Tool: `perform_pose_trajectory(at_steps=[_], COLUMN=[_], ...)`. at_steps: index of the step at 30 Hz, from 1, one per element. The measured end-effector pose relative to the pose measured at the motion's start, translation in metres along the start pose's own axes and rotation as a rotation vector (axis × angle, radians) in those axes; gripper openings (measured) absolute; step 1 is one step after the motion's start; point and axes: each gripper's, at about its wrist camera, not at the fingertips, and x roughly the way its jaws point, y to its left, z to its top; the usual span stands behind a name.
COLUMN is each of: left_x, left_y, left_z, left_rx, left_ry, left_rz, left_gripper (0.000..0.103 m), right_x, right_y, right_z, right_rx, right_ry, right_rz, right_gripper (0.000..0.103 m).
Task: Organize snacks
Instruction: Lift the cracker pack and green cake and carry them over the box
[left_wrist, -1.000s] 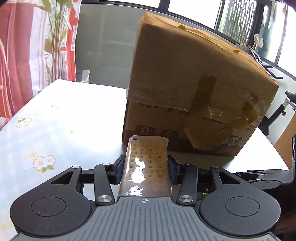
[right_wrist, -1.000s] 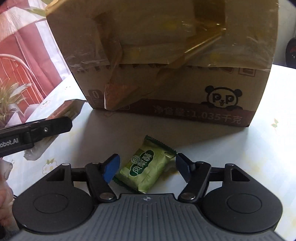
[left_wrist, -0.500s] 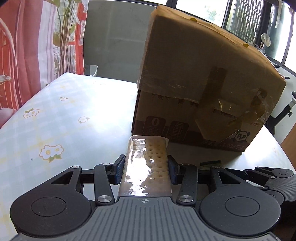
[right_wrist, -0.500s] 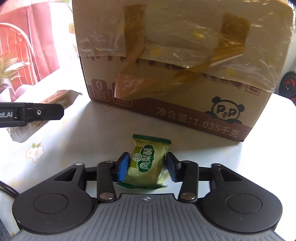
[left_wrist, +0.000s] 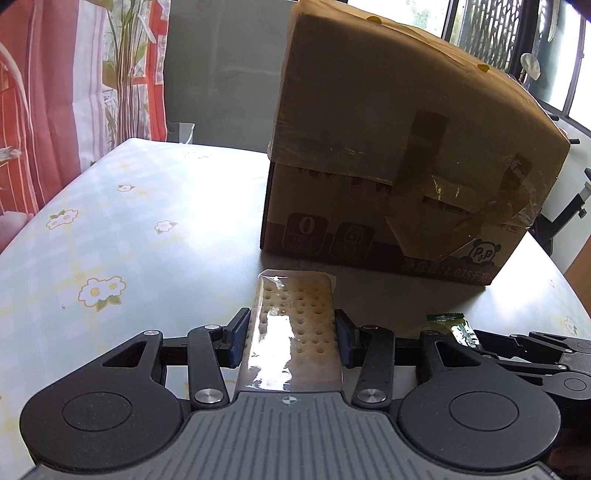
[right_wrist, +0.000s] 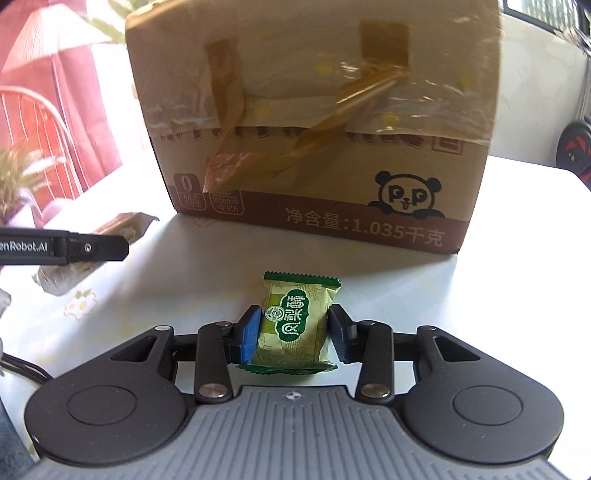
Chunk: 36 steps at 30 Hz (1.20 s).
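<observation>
My left gripper (left_wrist: 291, 339) is shut on a clear-wrapped cracker pack (left_wrist: 293, 328) and holds it above the table, in front of the cardboard box (left_wrist: 399, 155). My right gripper (right_wrist: 293, 334) is shut on a green snack packet (right_wrist: 295, 325), held off the table facing the box (right_wrist: 314, 122). The green packet also shows at the right of the left wrist view (left_wrist: 452, 326), with the right gripper's linkage (left_wrist: 535, 350) behind it. The left gripper's finger (right_wrist: 88, 249) and the cracker pack (right_wrist: 122, 229) show at the left of the right wrist view.
The taped box with a panda print stands on a white flowered tablecloth (left_wrist: 110, 240). Red striped curtains (left_wrist: 44, 110) and a plant hang beyond the table's left edge. Windows and a dark stand (left_wrist: 569, 206) are behind on the right.
The right gripper closed on the green packet and lifted it off the table. The left gripper, still holding the crackers, drew back a little from the box.
</observation>
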Motion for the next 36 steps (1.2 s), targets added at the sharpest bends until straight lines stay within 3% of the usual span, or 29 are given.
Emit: perform_pose_trajectory(at_steps=[11,24,31,36], left_x=[-0.009,-0.057,-0.075,-0.061], left_y=[-0.008,-0.02,-0.048,-0.078], left_z=[0.002,0.058,0.107,0.152], left_rx=[0.035,0.058,0.14,0.24], left_ry=[-0.037,-0.251,-0.371,-0.419], left_rz=[0.015,-0.007,-0.062,-0.072], left_gripper=[0.049,0.049,0.049,0.049], right_x=[-0.043,-0.104,-0.126,-0.109], right_y=[-0.006,-0.02,-0.029,-0.031], right_z=[0.018,0.053,0.105,0.159], right_rx=[0.037,0.007,-0.027,-0.1], right_ry=[-0.135,-0.32,-0.446,-0.481], right_rz=[0.084,0.116,0.114,0.063], right_gripper=[0.042,0.042,0.042,0.042])
